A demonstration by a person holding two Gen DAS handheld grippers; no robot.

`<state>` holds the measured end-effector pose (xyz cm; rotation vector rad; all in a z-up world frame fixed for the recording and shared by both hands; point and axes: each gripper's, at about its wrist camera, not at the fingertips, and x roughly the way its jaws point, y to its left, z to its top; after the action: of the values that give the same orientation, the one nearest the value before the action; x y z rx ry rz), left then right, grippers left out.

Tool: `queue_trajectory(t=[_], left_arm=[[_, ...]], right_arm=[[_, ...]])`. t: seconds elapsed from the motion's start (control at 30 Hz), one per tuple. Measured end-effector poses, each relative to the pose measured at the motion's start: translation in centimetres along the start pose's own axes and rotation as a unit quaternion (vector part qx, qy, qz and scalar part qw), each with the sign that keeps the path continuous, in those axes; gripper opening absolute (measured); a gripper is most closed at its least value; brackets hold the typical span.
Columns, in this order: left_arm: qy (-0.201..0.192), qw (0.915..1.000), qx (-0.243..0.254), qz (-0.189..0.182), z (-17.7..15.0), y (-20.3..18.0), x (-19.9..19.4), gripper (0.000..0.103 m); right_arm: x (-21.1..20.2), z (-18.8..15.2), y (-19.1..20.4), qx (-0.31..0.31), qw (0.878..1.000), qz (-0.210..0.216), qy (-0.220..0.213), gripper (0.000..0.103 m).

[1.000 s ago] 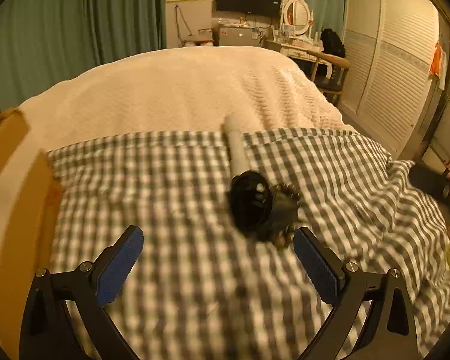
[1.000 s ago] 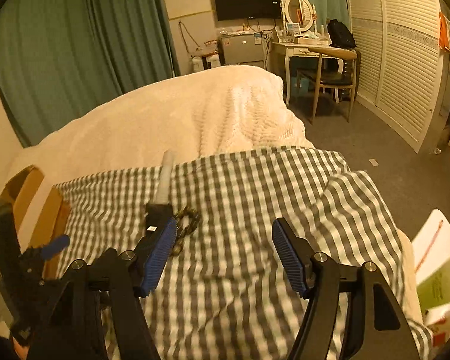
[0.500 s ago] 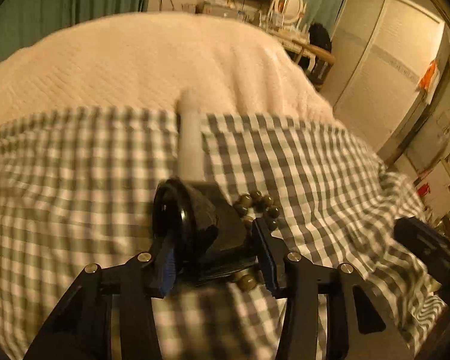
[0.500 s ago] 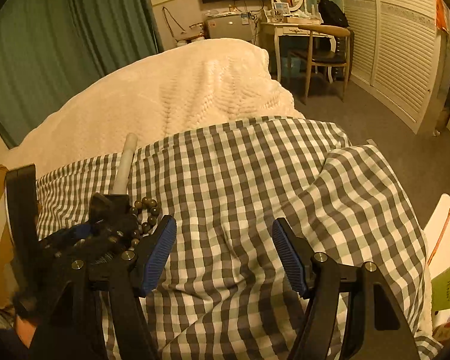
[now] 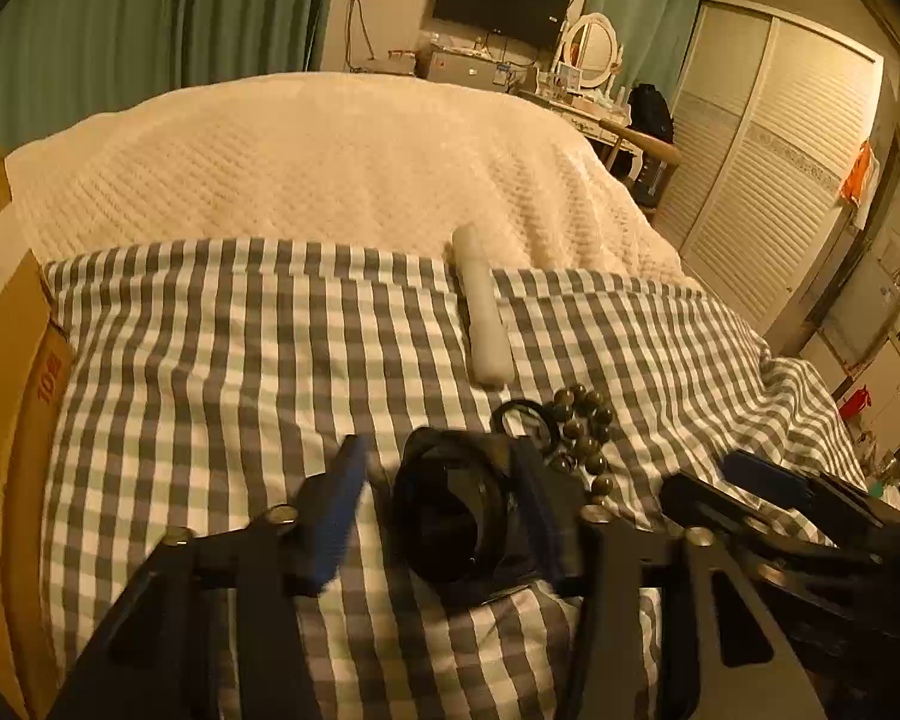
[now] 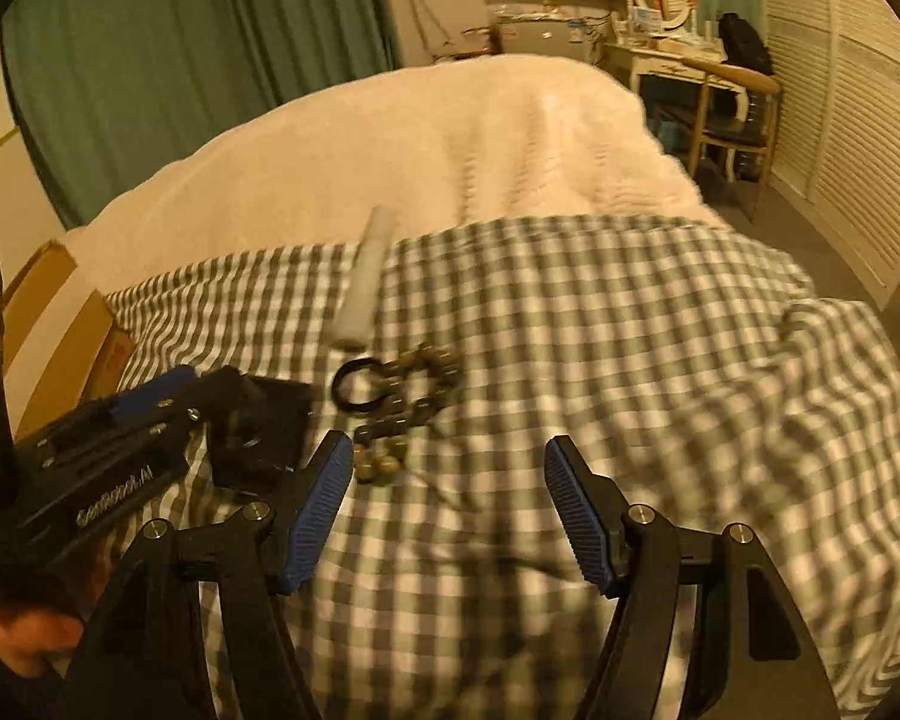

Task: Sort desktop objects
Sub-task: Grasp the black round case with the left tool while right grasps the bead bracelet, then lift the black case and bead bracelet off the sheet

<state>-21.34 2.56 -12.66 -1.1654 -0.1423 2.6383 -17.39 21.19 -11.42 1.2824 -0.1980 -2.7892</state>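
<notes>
Left wrist: black camera (image 5: 456, 516) between left gripper (image 5: 438, 510) jaws, just reopened

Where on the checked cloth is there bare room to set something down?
Free: the checked cloth right of the bead bracelet, out to its right edge, and the stretch in the left wrist view between the cardboard box and the white tube. Crowded: around the black case, black ring and beads.

the black case (image 5: 450, 516) blocks the left gripper's right pad, so its grip is unclear; the bead bracelet (image 6: 408, 408) smears; the cardboard box (image 5: 12, 396) is cropped.
</notes>
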Motion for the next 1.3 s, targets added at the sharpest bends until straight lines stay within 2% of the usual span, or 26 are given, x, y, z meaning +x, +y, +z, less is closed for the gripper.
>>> queue_trajectory(t=[0.07, 0.1, 0.17, 0.2, 0.27, 0.33, 0.4, 0.43, 0.57, 0.7, 0.8, 0.83, 0.93, 1.07, 1.3], left_arm=[[0.006, 0.9997, 0.004, 0.023, -0.2, 0.0, 0.4, 0.071], [0.004, 0.9999, 0.0, 0.017, -0.4, 0.3, 0.4, 0.078], [0.012, 0.9996, -0.017, 0.021, -0.3, 1.0, 0.8, 0.093], [0.013, 0.9993, -0.023, 0.028, -0.2, 1.4, 0.9, 0.096], [0.014, 0.9991, -0.035, 0.018, 0.0, 2.2, 1.2, 0.096], [0.024, 0.9987, -0.045, 0.004, 0.0, 2.5, 1.7, 0.096], [0.023, 0.9985, -0.049, 0.0, -0.2, 2.5, 1.9, 0.096], [0.024, 0.9987, -0.045, 0.001, -0.3, 2.3, 1.8, 0.096], [0.028, 0.9993, -0.018, 0.017, -0.5, 1.1, 1.9, 0.096], [0.031, 0.9995, 0.0, 0.01, -1.2, -0.4, 2.3, 0.096], [0.034, 0.9993, 0.018, 0.002, -1.3, -1.3, 3.3, 0.094], [0.036, 0.9991, 0.02, 0.007, -1.3, -1.3, 3.7, 0.092], [0.029, 0.999, 0.02, 0.026, -1.5, -0.9, 3.7, 0.066], [0.019, 0.9993, -0.004, 0.032, -1.4, 0.0, 3.1, 0.067], [0.029, 0.9984, -0.003, 0.048, -1.7, 0.3, 1.6, 0.067]], right_arm=[[1.3, 0.1, 0.6, -0.004, 1.0, -0.003, 0.006, 0.066], [2.1, 0.3, 0.7, -0.003, 1.0, 0.0, 0.009, 0.06], [3.6, 0.7, 0.5, 0.009, 1.0, 0.01, 0.016, 0.058], [4.5, 0.9, 0.3, 0.016, 0.999, 0.022, 0.022, 0.055], [6.0, 1.0, 0.2, 0.024, 0.998, 0.049, 0.032, 0.053], [7.5, 0.8, 0.6, 0.017, 0.996, 0.068, 0.052, 0.036], [8.0, 0.5, 1.4, 0.0, 0.996, 0.062, 0.058, 0.014], [7.7, 0.6, 1.5, 0.0, 0.996, 0.064, 0.058, 0.011], [5.2, 0.9, 1.7, -0.03, 0.998, 0.012, 0.051, 0.011], [1.2, 1.0, 0.5, -0.075, 0.995, -0.041, 0.05, 0.011], [-1.7, 0.5, -1.6, -0.086, 0.994, -0.059, 0.043, 0.011], [-2.2, 0.4, -2.2, -0.077, 0.994, -0.057, 0.042, 0.011], [-2.8, 0.3, -4.5, -0.042, 0.997, -0.05, 0.041, 0.011], [-2.3, 0.5, -5.0, -0.033, 0.998, -0.042, 0.041, 0.011], [-3.2, 1.3, -3.4, -0.046, 0.998, -0.042, 0.014, 0.011]])
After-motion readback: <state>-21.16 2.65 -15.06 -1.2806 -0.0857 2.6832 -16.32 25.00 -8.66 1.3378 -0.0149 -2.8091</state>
